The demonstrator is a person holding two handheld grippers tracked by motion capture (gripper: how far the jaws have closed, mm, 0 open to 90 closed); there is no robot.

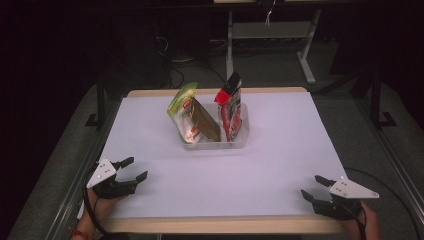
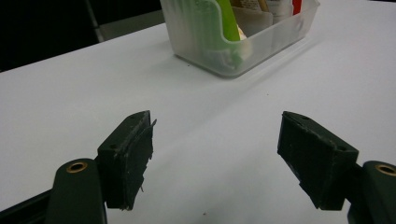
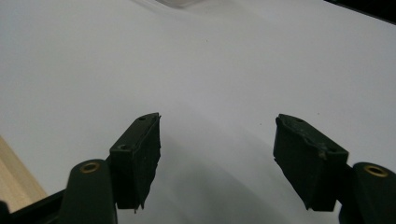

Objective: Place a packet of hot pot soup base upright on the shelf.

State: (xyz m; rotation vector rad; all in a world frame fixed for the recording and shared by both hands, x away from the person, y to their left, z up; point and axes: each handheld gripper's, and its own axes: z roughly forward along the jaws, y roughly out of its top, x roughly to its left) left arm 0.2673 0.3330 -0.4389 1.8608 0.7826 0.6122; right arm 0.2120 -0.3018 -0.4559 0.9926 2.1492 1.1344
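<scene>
Resting at the near corners of the table (image 1: 280, 165), both grippers sit well apart from each other and from everything else. Left gripper (image 1: 134, 169) at the near left edge, held in a hand (image 1: 97, 207) that comes up from the bottom of the high view; jaws spread wide, nothing between them. In the left gripper view its pads (image 2: 128, 158) frame bare white tabletop, with the clear plastic bin (image 2: 261, 44) ahead and slightly right. Right gripper (image 1: 315, 187) at the near right edge, jaws likewise parted and empty; the right gripper view looks along them over plain white surface, a strip of the wooden table edge (image 3: 14, 179) at lower left.

Bin stands toward the far middle of the table, well apart from both grippers. Two snack packets stand in it: a green-topped packet (image 1: 187, 112) in the left part, leaning to the left so its top overhangs the bin's rim, and a red and black packet (image 1: 230, 105) in the right part, nearly upright. The packets are close together; whether they touch cannot be told.

Table covered by a white sheet, pale wood showing at its near and far edges. Surroundings dark; grey floor and desk legs beyond.
</scene>
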